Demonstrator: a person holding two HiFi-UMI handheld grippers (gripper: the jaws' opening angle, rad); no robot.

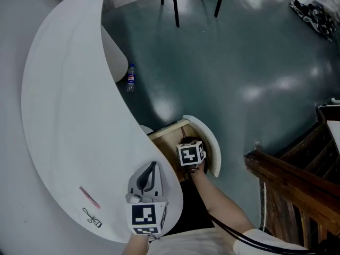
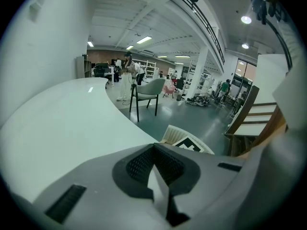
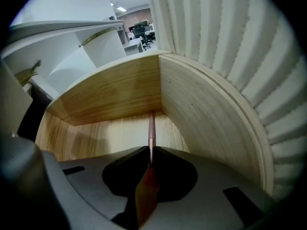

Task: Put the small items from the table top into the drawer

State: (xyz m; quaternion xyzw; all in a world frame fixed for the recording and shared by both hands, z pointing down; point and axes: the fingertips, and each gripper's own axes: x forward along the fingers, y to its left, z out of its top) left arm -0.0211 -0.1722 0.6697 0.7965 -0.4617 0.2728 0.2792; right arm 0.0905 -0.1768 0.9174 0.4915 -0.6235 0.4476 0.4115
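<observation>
In the right gripper view my right gripper [image 3: 150, 158] is shut on a thin rose-coloured pen [image 3: 151, 131]. The pen points down into the far corner of the open wooden drawer [image 3: 110, 92]. The head view shows that gripper's marker cube [image 1: 190, 154] over the drawer [image 1: 169, 134], hiding its jaws. My left gripper [image 1: 152, 166] rests shut and empty over the near edge of the white curved table [image 1: 69, 116]; its jaws [image 2: 154, 161] meet with nothing between them. A pink pen [image 1: 89, 196] and a small black wire item [image 1: 92, 217] lie on the table, left of the left gripper.
The drawer's ribbed white curved front [image 1: 210, 147] stands to the right of the right gripper. A plastic bottle [image 1: 130, 77] stands on the dark floor beside the table. A wooden stair rail [image 1: 287, 179] is at the right. A chair [image 2: 146, 91] stands further off.
</observation>
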